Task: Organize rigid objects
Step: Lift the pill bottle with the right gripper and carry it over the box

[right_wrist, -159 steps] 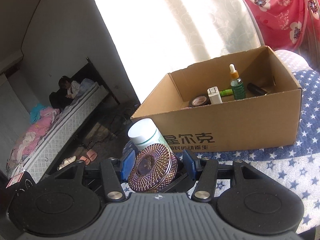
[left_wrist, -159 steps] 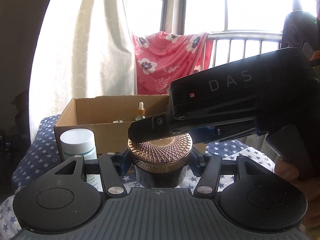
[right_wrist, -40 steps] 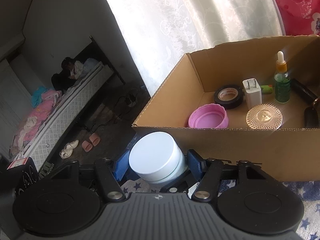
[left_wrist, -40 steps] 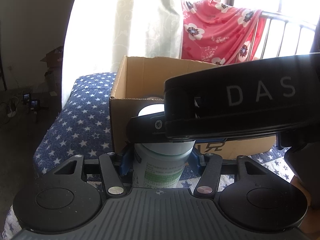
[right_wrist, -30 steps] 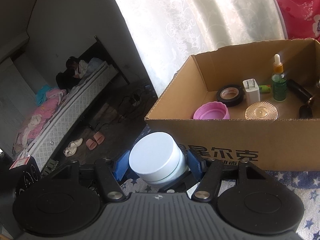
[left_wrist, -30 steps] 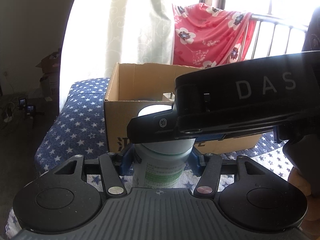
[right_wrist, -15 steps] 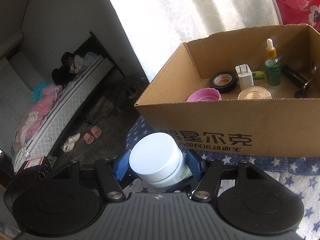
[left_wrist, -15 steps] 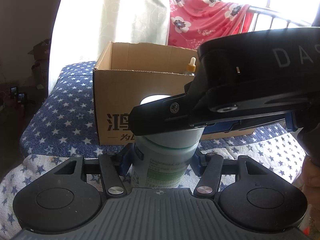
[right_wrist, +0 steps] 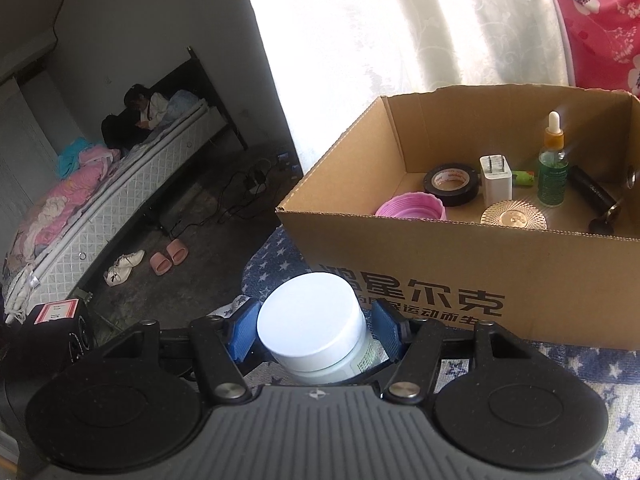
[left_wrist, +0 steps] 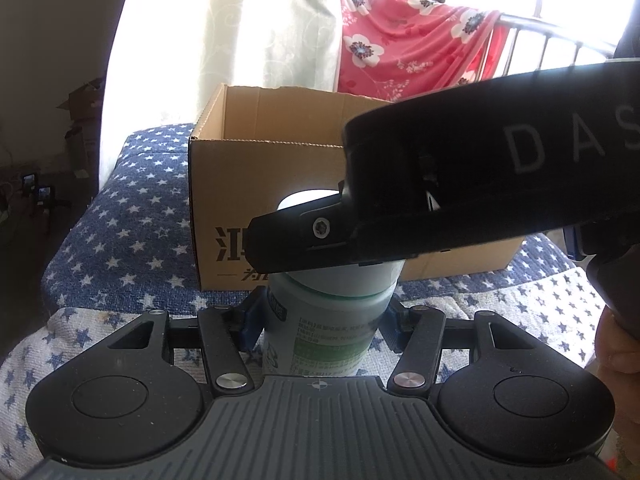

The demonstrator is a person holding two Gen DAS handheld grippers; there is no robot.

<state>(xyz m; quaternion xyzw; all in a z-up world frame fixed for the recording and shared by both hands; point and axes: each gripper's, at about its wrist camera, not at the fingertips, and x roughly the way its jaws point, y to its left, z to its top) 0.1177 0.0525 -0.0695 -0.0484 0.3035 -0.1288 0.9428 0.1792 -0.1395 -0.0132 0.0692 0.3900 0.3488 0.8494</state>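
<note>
The left tool (left_wrist: 322,320) clamps the body of the white-capped bottle (left_wrist: 332,328) to steady it, while the right tool (right_wrist: 314,330), whose pads have just been closing, brackets its cap (right_wrist: 310,312), probably to unscrew it. The cardboard box (right_wrist: 460,280) waits at two o'clock.

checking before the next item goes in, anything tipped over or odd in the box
Mostly tidy. The pink ribbed plastic lid lies upside down in the open cardboard box, and the black cylindrical tube lies on its side. The green glass dropper bottle stands upright. Nothing spilled.
</note>
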